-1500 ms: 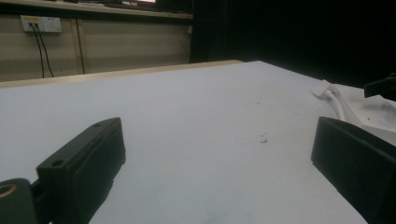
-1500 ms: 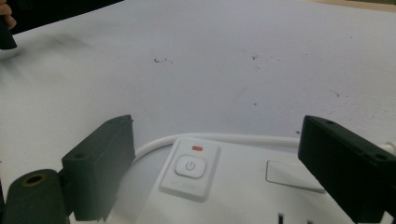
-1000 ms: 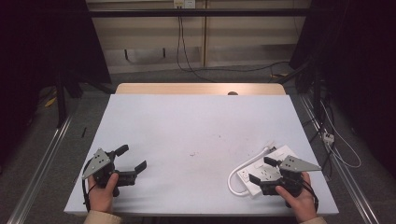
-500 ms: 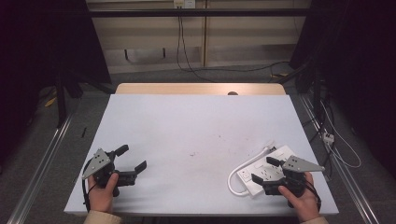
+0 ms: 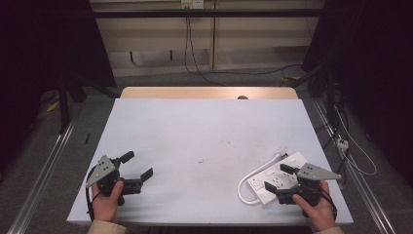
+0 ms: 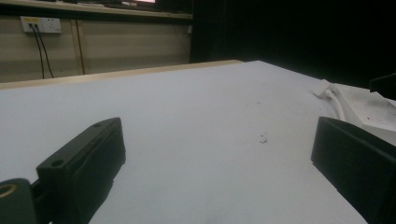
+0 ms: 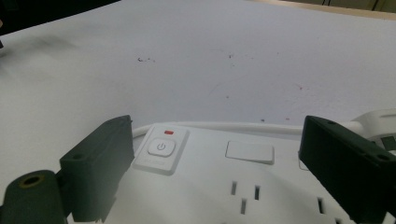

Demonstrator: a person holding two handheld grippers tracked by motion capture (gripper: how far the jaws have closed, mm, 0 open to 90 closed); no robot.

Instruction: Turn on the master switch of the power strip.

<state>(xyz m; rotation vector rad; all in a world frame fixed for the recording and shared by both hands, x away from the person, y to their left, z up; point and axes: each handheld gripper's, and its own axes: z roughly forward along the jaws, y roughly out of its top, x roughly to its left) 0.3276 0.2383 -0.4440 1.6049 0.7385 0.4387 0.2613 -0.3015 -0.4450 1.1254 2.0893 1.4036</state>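
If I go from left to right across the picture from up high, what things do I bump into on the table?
Left gripper, open → bare white table → looped white cable → power strip → right gripper, open, over the strip.

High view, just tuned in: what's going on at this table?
A person holds a gripper in each hand. The right gripper hovers open over a white power strip near the table's right front edge, its jaws on either side of the strip's switch end. The left gripper sits open at front left, holding nothing.
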